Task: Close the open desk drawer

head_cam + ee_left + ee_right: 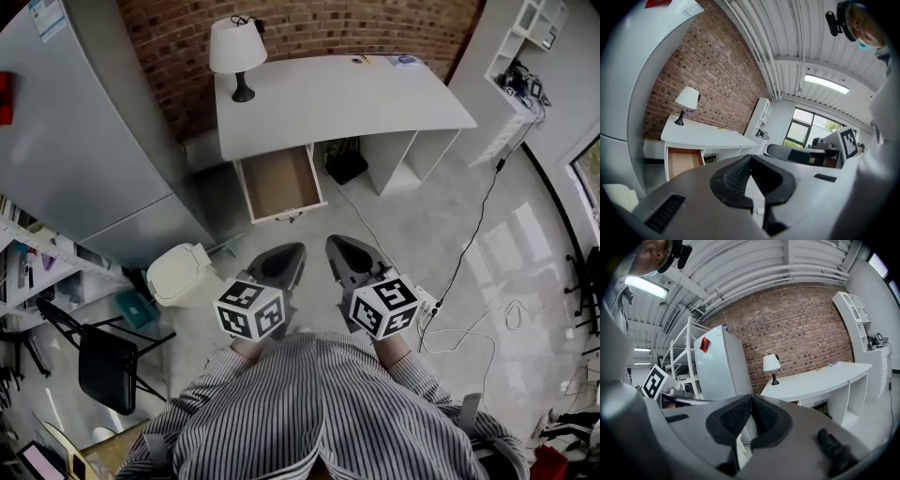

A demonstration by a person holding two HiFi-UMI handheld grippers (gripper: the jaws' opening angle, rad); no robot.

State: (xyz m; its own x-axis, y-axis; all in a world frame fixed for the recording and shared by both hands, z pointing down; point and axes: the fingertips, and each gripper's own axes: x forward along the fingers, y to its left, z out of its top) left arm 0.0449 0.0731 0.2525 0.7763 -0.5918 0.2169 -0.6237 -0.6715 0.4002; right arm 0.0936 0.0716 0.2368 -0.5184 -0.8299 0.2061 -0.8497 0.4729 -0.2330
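A white desk (337, 98) stands against the brick wall, and its left drawer (278, 183) is pulled out, showing a bare brown inside. The same open drawer (683, 161) appears low under the desk (701, 137) in the left gripper view. Both grippers are held close to the person's chest, well short of the desk. My left gripper (289, 251) is shut with nothing in it, its tips (749, 157) meeting. My right gripper (337, 246) is also shut and holds nothing, its tips (751, 397) pressed together. The desk (820, 378) shows in the right gripper view too.
A white table lamp (236, 52) stands on the desk's left corner. A tall grey fridge (84, 141) stands left of the desk, with a white bin (178, 274) and a black chair (103, 361) nearer. Cables (469, 253) run over the floor at right. White shelves (530, 42) stand at far right.
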